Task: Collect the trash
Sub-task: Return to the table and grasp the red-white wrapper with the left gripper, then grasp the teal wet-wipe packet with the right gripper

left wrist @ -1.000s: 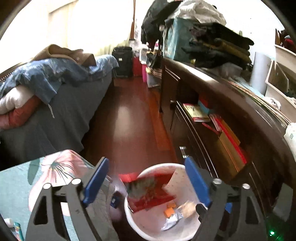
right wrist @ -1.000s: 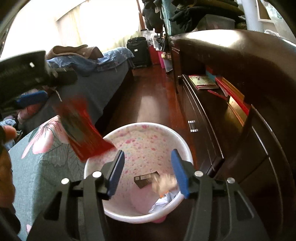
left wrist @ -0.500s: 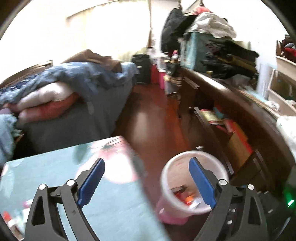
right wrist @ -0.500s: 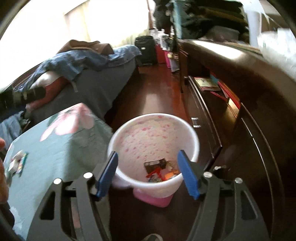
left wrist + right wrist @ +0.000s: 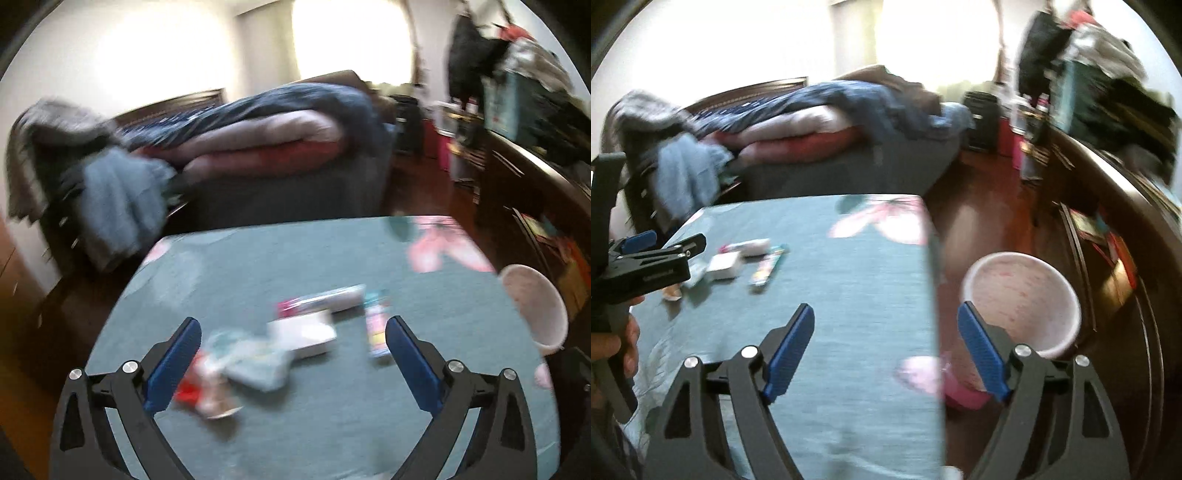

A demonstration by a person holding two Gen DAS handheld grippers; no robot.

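The left gripper hangs above the teal tablecloth with its blue-padded jaws spread wide and nothing between them. Just beyond and between the fingers lies the trash, blurred by motion: a crumpled pale wrapper touching a red-and-white scrap near the left finger, a white box behind it, a silvery packet with a pink end farther on, and a narrow colourful packet near the right finger. The right gripper is likewise spread and empty, held over the table's edge (one finger over cloth, the other over the bin). The pink-speckled white bin stands on the wooden floor just beside the table, near a dark cabinet. A bed piled with bedding lies beyond.
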